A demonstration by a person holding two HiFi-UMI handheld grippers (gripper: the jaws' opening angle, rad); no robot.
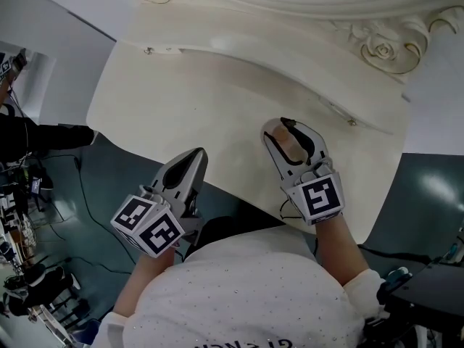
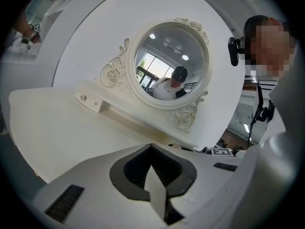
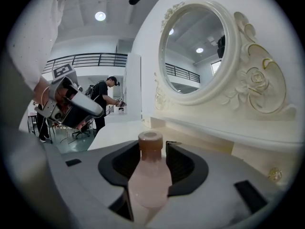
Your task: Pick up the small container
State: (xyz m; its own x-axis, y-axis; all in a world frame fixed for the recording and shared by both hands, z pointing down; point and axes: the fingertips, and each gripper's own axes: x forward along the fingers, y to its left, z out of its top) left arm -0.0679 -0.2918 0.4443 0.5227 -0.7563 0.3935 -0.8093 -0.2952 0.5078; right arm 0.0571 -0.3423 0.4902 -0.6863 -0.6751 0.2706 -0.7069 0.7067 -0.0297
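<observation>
**A:** Where's the small container [image 3: 147, 180]?

**B:** Clamped in the right gripper [image 3: 151, 147], between its 2 pads, cap pointing forward; cream bench [image 3: 116, 132] beyond. Left gripper [image 2: 152, 149] closed on nothing.

**A:** Handling?

**B:** Probably light, stiff, smooth frosted-pink plastic, so slippery. Squeeze the round body, not the narrow neck.

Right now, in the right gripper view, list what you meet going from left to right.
left claw → small pink container → round mirror → carved rose
</observation>
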